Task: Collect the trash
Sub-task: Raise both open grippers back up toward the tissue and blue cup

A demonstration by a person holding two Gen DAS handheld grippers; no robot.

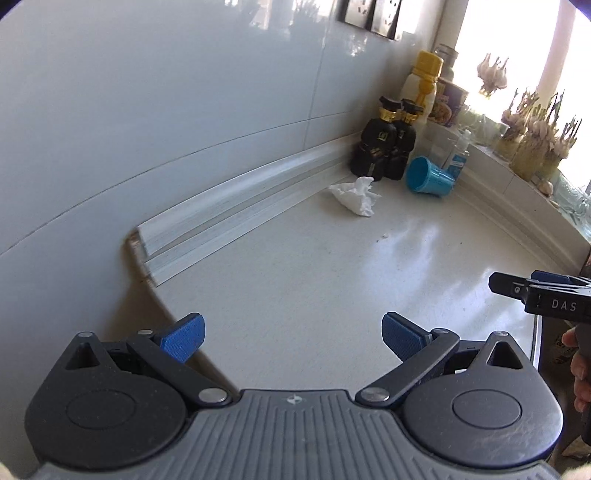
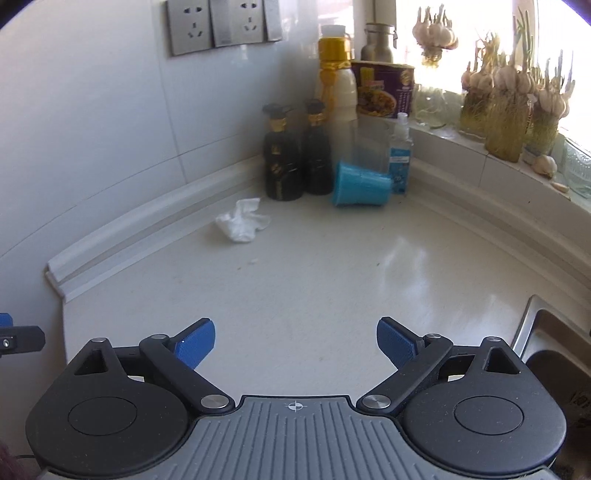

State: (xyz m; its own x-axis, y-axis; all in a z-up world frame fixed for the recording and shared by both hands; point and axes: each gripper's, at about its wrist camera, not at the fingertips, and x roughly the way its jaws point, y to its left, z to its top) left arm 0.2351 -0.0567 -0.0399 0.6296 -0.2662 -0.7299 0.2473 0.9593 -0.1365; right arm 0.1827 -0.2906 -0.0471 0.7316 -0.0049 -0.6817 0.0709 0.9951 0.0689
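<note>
A crumpled white tissue (image 1: 356, 195) lies on the white countertop (image 1: 332, 288) near the back wall; it also shows in the right wrist view (image 2: 242, 220). A blue plastic cup (image 1: 428, 177) lies on its side in the corner, seen too in the right wrist view (image 2: 360, 184). My left gripper (image 1: 293, 338) is open and empty, well short of the tissue. My right gripper (image 2: 295, 341) is open and empty, also well back from both. In the left wrist view the right gripper's side (image 1: 543, 295) shows at the right edge.
Two dark bottles (image 2: 295, 162), a yellow-capped white bottle (image 2: 338, 81), a noodle cup (image 2: 384, 88) and a sanitizer bottle (image 2: 400, 155) crowd the corner. Garlic bunches (image 2: 509, 103) stand on the window ledge. A steel sink (image 2: 554, 339) is at the right. Wall sockets (image 2: 218, 26) are above.
</note>
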